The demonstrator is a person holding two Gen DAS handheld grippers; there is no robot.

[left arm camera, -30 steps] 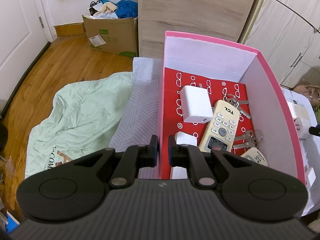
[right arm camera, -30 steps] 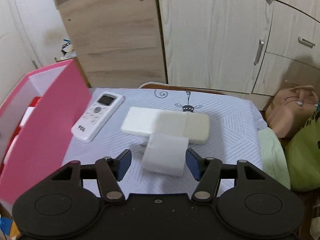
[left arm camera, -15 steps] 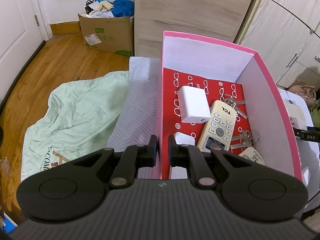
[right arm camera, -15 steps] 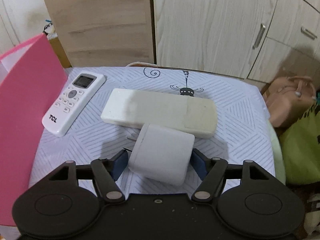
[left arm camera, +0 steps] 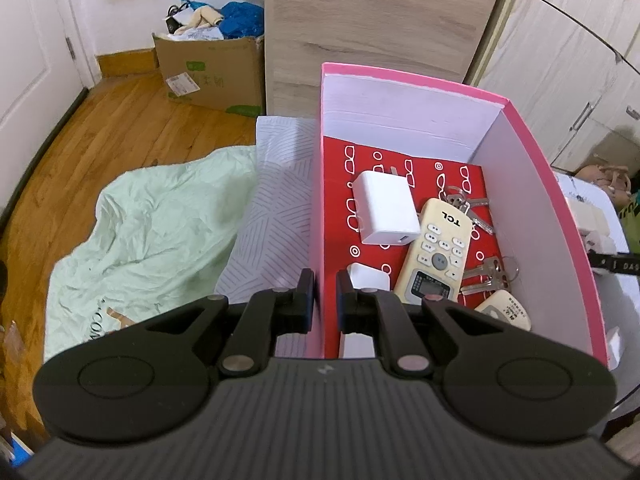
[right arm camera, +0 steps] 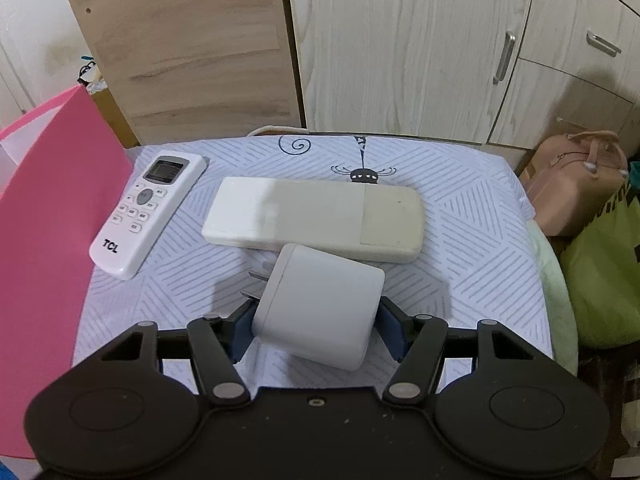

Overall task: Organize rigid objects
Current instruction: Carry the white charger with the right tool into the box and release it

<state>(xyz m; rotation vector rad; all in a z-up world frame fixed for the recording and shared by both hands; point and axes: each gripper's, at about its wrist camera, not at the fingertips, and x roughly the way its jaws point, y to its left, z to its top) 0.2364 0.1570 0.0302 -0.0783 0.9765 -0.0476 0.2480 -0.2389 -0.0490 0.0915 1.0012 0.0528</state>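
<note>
Around the table stood pale wood cupboards (right arm camera: 420,48), a tan bag (right arm camera: 576,184) and a green bag (right arm camera: 604,264) off its right edge, a cardboard box (left arm camera: 212,72) of clutter on the plank floor, and a mint sheet (left arm camera: 148,236) spilled down the left side. On the striped cloth (right arm camera: 472,240) a long cream remote (right arm camera: 316,216) lay crosswise just beyond the right gripper (right arm camera: 316,320), touching or nearly touching the white charger (right arm camera: 320,304) that gripper held; a white TCL remote (right arm camera: 144,212) lay slantwise to the left, close beside the outer wall of the pink box (right arm camera: 52,216). The right claw was closed partway, its blue pads (right arm camera: 242,330) pressed to both sides of the charger, whose prongs pointed left. The left gripper (left arm camera: 325,300) was pinched nearly closed on the box's left wall (left arm camera: 316,216), one finger outside, one inside. In the box, on its red patterned floor, lay another white charger (left arm camera: 384,208), a yellowed TCL remote (left arm camera: 438,252), two bunches of keys (left arm camera: 486,276), a small white block (left arm camera: 368,276) by the inner finger and a cream tag (left arm camera: 506,314) near the front. The box's far end beside the back wall was bare; between the crosswise remote and the table's right edge some cloth lay free.
</note>
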